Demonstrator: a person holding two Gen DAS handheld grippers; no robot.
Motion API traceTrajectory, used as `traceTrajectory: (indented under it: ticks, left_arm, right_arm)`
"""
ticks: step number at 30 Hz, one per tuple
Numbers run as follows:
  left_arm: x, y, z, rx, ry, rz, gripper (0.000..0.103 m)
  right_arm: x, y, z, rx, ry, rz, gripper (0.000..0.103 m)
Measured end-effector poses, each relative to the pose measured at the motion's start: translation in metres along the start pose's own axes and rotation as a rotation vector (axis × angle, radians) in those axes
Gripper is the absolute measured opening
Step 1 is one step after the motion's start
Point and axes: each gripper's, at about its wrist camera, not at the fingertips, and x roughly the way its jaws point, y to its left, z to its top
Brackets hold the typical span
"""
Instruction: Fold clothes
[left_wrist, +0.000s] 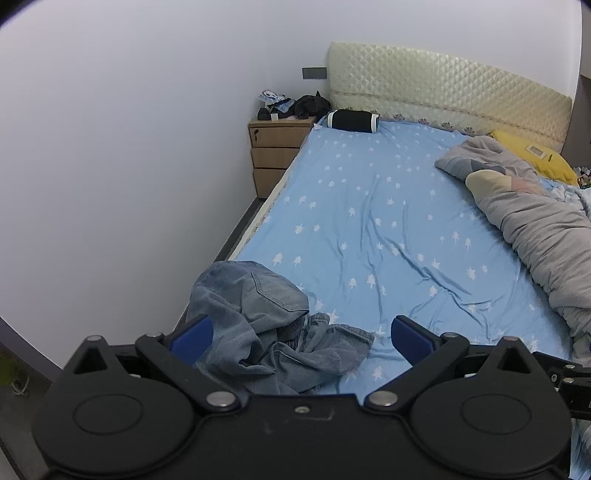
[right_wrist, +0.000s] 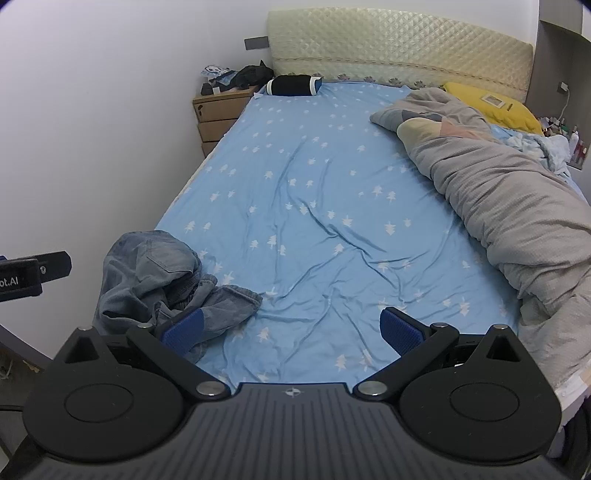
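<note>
Jeans (left_wrist: 266, 328) crumpled at bed (left_wrist: 388, 229) corner. Denim: heavyish, floppy, prob. grippy. Grab waistband/hem. Left gripper (left_wrist: 301, 332), right gripper (right_wrist: 291, 328): jaws wide, empty.

Faded blue denim jeans (left_wrist: 266, 325) are lying crumpled in a heap, back pocket showing, at the bed's (left_wrist: 388, 206) near left corner.

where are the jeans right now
The jeans lie crumpled at the near left corner of the bed, by the wall-side edge. In the left wrist view they sit just ahead of the open left tool; neither tool holds them.
</note>
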Motion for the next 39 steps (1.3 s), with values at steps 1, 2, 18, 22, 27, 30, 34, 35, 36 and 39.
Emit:
traceTrajectory:
  ticks: [1,2,18,22,27,30,34,35,36,39]
  left_arm:
    - [-0.001,-0.001,0.001,0.000,-0.001,-0.001,0.103]
    - [-0.002,-0.003,0.003,0.000,-0.002,-0.002,0.103]
    - [0.018,-0.005,-0.011,0.013,0.002,-0.025,0.103]
    - [0.017,-0.007,-0.007,0.025,0.012,-0.029,0.103]
    - [0.017,-0.009,-0.006,0.034,0.019,-0.034,0.103]
    - [0.018,-0.011,-0.002,0.035,0.027,-0.038,0.103]
    - [0.019,-0.012,-0.001,0.035,0.032,-0.042,0.103]
    - [0.019,-0.012,-0.001,0.034,0.033,-0.042,0.103]
    - [0.019,-0.012,-0.001,0.033,0.034,-0.042,0.103]
    - [0.019,-0.010,-0.002,0.025,0.036,-0.041,0.103]
  right_arm:
    - [0.000,-0.001,0.000,0.001,0.000,0.000,0.103]
    - [0.001,-0.001,0.000,0.003,0.001,0.001,0.103]
    - [0.004,-0.013,0.002,0.029,0.006,-0.004,0.103]
    - [0.004,-0.018,0.001,0.038,0.009,-0.004,0.103]
    - [0.004,-0.024,0.002,0.049,0.012,-0.004,0.103]
    - [0.004,-0.027,0.002,0.049,0.015,-0.002,0.103]
    - [0.005,-0.027,0.002,0.050,0.022,0.001,0.103]
    - [0.005,-0.028,0.002,0.050,0.025,0.001,0.103]
    - [0.005,-0.028,0.002,0.051,0.027,0.002,0.103]
    - [0.007,-0.026,0.003,0.051,0.030,0.006,0.103]
